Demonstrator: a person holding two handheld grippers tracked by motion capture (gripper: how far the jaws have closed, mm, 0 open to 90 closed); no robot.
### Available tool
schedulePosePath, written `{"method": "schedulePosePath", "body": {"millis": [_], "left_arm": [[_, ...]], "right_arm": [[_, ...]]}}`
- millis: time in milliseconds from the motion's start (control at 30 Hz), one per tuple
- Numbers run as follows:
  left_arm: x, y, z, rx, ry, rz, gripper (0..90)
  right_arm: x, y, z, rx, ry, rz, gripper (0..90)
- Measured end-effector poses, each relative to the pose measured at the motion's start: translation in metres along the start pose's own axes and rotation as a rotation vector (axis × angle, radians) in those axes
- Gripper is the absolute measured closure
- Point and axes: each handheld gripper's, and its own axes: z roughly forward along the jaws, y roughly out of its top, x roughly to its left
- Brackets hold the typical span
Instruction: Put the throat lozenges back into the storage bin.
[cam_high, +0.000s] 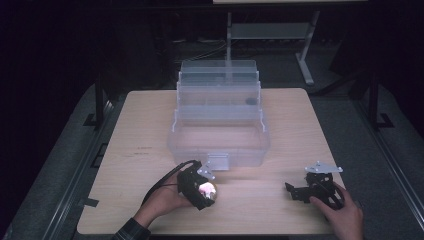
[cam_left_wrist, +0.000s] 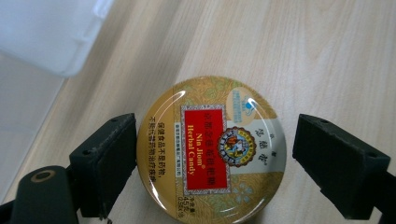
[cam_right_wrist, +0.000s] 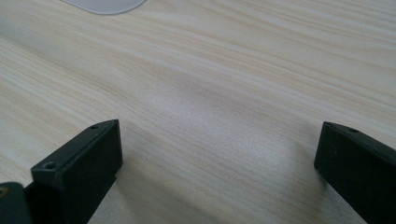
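High view looks forward, down over table (cam_high: 125, 130); both gripper views close above same wood surface

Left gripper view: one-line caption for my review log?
Round gold Nin Jiom Herbal Candy tin on the pale wooden table, between open black jaws, one jaw touching its side, the other apart.

Light wood-grain desk (cam_high: 125, 150). Clear tiered plastic organizer box (cam_high: 219, 135) sits at centre toward 12 o'clock. Round yellow candy tin (cam_left_wrist: 212, 151) lies flat on it around 7 o'clock, near the box.
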Motion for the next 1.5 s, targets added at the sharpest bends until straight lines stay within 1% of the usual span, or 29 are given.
{"method": "schedulePosePath", "body": {"millis": [367, 433, 467, 600, 700, 733, 833, 1000, 1300, 1367, 1500], "left_arm": [[0.0001, -0.002, 0.005, 0.013, -0.002, -0.006, 13.5], [-0.0002, -0.0024, 0.007, 0.018, -0.004, -0.005, 13.5], [0.0001, -0.0023, 0.0081, 0.031, -0.001, 0.007, 13.5], [0.0001, -0.0024, 0.009, 0.034, 0.001, 0.005, 13.6], [0.0005, -0.0027, 0.0091, 0.032, 0.002, 0.003, 13.9], [0.0004, -0.0028, 0.0093, 0.025, 0.004, -0.007, 14.3], [0.0006, -0.0029, 0.0091, 0.025, 0.004, -0.009, 14.7], [0.0013, -0.003, 0.0079, 0.021, 0.006, -0.012, 18.8], [0.0014, -0.003, 0.0074, 0.023, 0.004, -0.018, 19.4], [0.0022, -0.0031, 0.0068, 0.025, -0.003, -0.017, 19.4], [0.0022, -0.0034, 0.0065, 0.02, -0.013, -0.031, 19.4]], "right_arm": [[0.0, 0.0, 0.0, 0.0, 0.0, -0.001, 0.5], [0.0, 0.0, 0.0, 0.0, 0.0, 0.0, 0.5], [-0.0001, 0.0, 0.0, -0.001, 0.0, -0.001, 0.5], [0.0, 0.0, 0.0, 0.0, 0.0, 0.001, 0.5], [0.0, 0.0, 0.0, 0.0, 0.0, -0.001, 0.5], [0.0, 0.0, 0.0, 0.0, 0.0, -0.001, 0.5], [0.0, 0.0, 0.0, 0.0, 0.0, 0.0, 0.5], [0.0, 0.0, 0.0, 0.0, 0.0, -0.001, 0.5], [0.0, 0.0, 0.0, 0.0, 0.0, 0.0, 0.5], [0.0, 0.0, 0.0, 0.0, 0.0, 0.0, 0.5], [0.0, 0.0, 0.0, 0.0, 0.0, 0.0, 0.5]]}}
